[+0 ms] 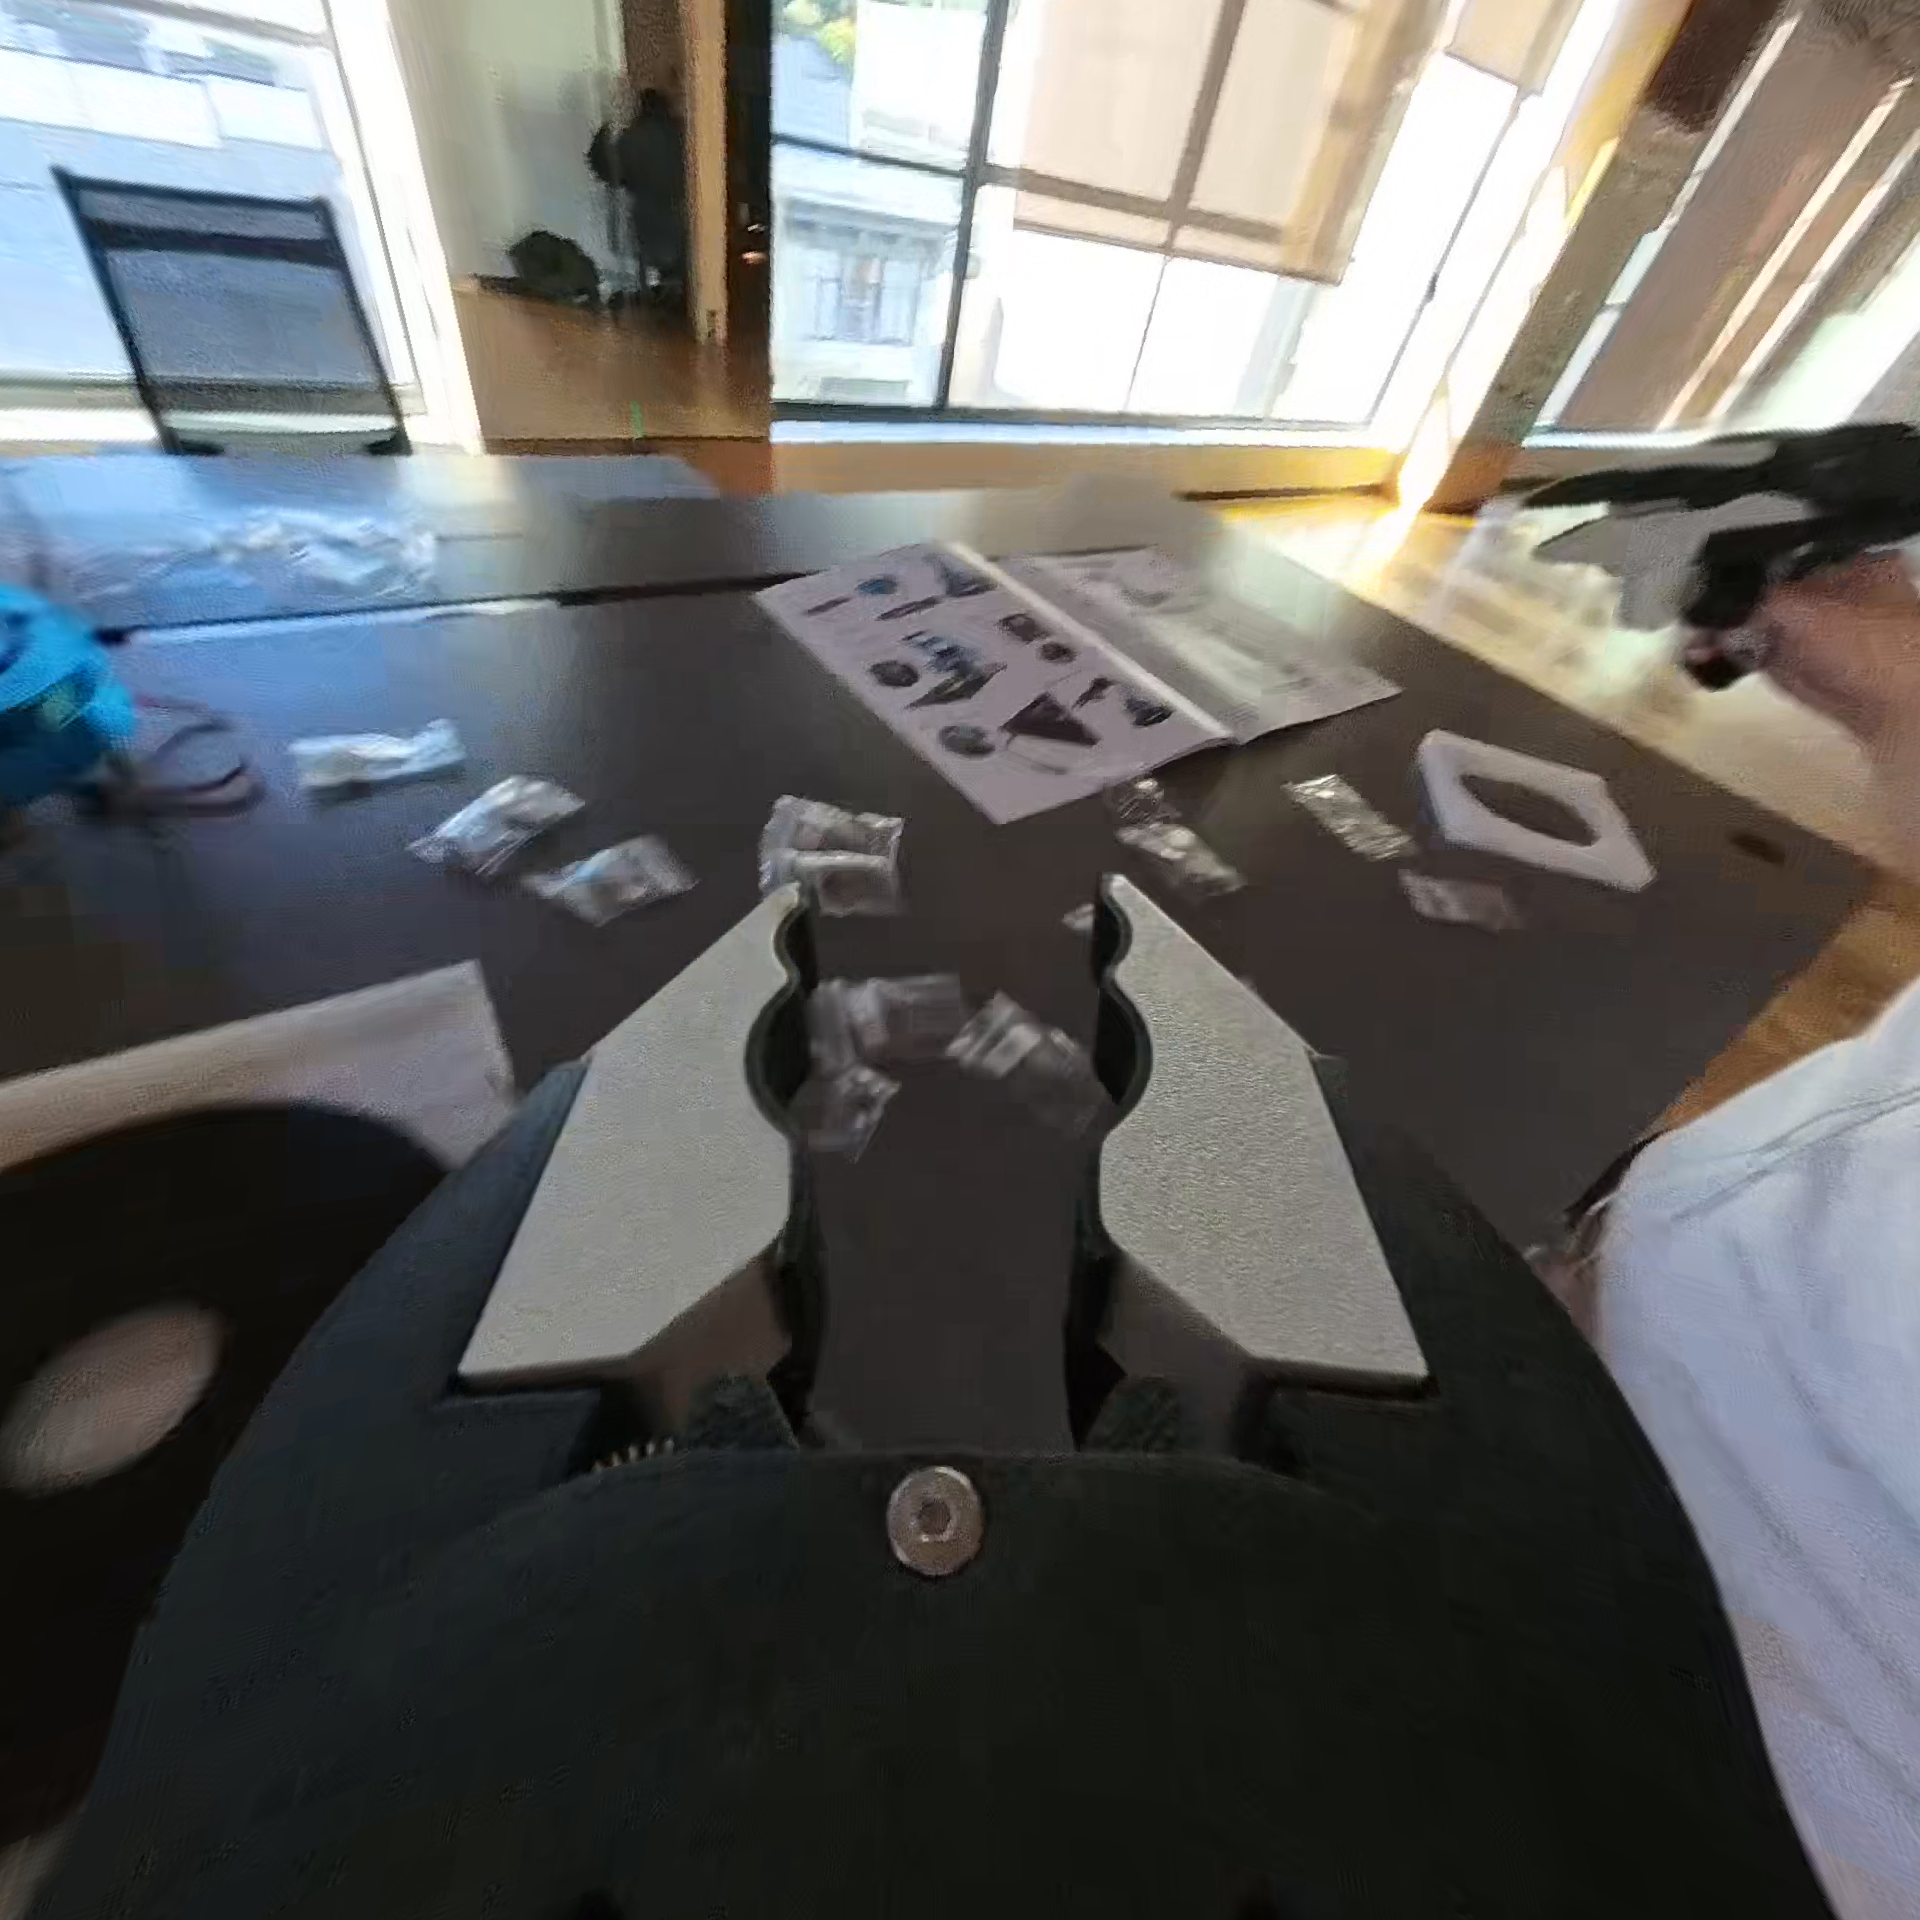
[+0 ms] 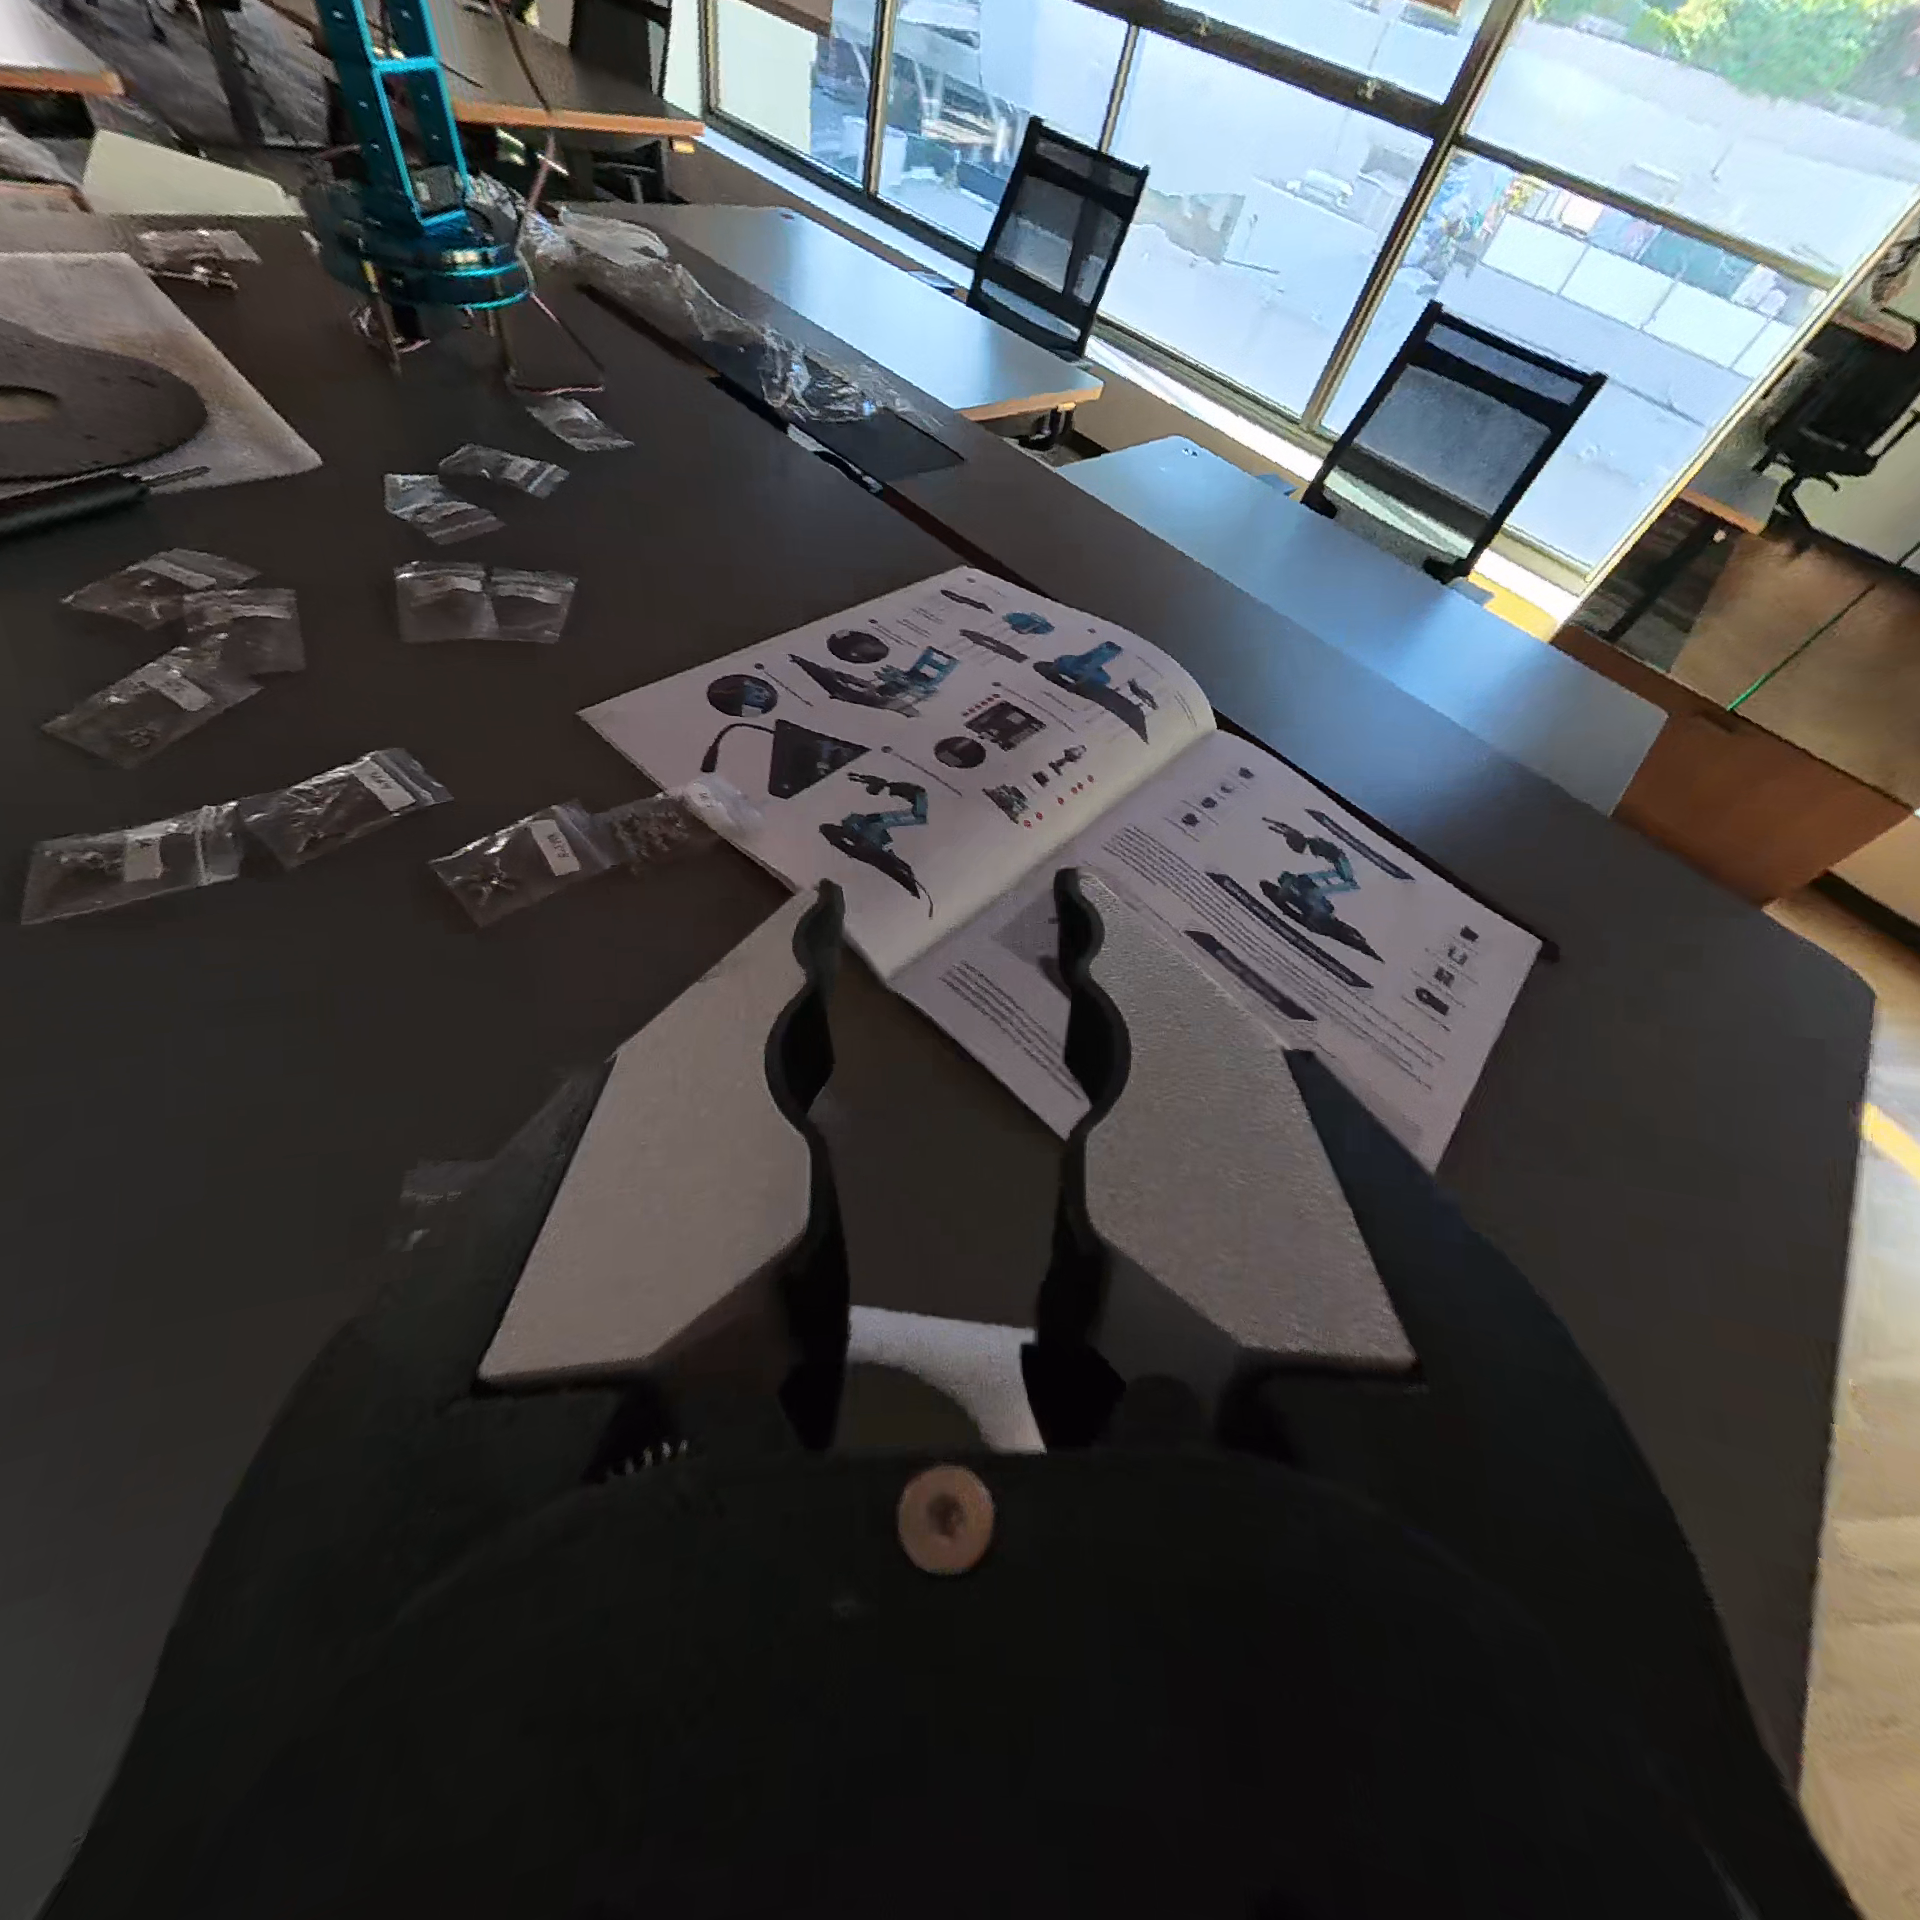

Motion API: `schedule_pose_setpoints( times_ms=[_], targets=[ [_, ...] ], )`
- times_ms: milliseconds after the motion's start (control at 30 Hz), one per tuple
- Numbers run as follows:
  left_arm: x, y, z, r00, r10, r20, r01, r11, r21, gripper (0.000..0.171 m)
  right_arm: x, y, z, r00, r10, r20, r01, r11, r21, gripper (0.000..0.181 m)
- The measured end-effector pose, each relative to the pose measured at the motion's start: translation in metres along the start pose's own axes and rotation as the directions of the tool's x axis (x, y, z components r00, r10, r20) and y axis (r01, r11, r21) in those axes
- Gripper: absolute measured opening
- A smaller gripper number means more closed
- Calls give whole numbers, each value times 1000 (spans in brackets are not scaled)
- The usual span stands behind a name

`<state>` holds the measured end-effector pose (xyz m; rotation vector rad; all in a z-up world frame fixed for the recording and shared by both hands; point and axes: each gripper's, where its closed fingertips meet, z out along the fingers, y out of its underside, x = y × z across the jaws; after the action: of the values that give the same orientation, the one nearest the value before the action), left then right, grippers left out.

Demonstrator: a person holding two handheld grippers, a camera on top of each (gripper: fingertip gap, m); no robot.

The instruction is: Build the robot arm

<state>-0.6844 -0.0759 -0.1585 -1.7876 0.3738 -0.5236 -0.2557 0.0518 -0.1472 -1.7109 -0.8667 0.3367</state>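
My left gripper [image 1: 951,899] is open and empty, held above a dark table [image 1: 623,727]. Small clear bags of parts [image 1: 914,1039] lie under and between its fingers; the view is blurred. My right gripper [image 2: 940,899] is open and empty, above the near edge of an open illustrated booklet [image 2: 1039,790]. The booklet also shows in the left wrist view [image 1: 1049,665]. The right gripper shows far right in the left wrist view [image 1: 1704,551], in a person's hand.
Several clear parts bags [image 2: 343,800] lie scattered left of the booklet. A blue robot arm kit [image 2: 416,197] stands at the back left. A black disc on white foam [image 2: 94,405] lies at left. A white foam frame [image 1: 1527,810] lies at right. Chairs [image 2: 1455,447] stand by the windows. Across from one pair of fingers to the other is roughly 45 cm.
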Motion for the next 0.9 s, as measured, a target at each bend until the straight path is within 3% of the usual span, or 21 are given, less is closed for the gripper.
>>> schedule_pose_setpoints(
  times_ms=[100, 233, 300, 433, 467, 533, 667, 733, 800, 900],
  targets=[
    [50, -52, 44, 986, 47, -160, -37, 997, 70, 57, 30, -13, -5, 997, -46, -61, 48, 998, 40, 44],
    [95, -133, 92, 952, 189, -239, -153, 975, 164, 62, 79, -60, -12, 992, -63, -107, 74, 992, 102, 61],
    [107, -165, 115, 945, 216, -247, -178, 970, 166, 64, 100, -87, -14, 990, -64, -127, 81, 988, 129, 59],
    [115, -208, 161, 960, 171, -220, -149, 982, 114, 45, 121, -124, -12, 993, -82, -90, 95, 984, 149, 10],
    [118, -213, 170, 962, 150, -229, -130, 986, 100, 39, 123, -127, -10, 995, -72, -71, 82, 986, 147, 0],
    [124, -214, 187, 970, 92, -223, -81, 995, 61, 34, 122, -125, -5, 999, -38, -27, 41, 992, 120, 1],
    [130, -179, 214, 978, 72, -194, -93, 991, -97, 26, 132, -107, 14, 996, 50, -75, -44, 996, 80, 1],
    [132, -170, 221, 977, 86, -197, -114, 984, -138, 24, 122, -95, 31, 998, 64, -26, -63, 997, 52, 1],
    [125, -170, 226, 979, 125, -164, -150, 977, -151, 22, 118, -76, 47, 1000, 24, -3, -24, 998, -51, 1],
    [111, -180, 227, 980, 182, -80, -190, 975, -114, 14, 138, -56, 64, 991, -48, -127, 18, 974, -224, 2]
  ],
)
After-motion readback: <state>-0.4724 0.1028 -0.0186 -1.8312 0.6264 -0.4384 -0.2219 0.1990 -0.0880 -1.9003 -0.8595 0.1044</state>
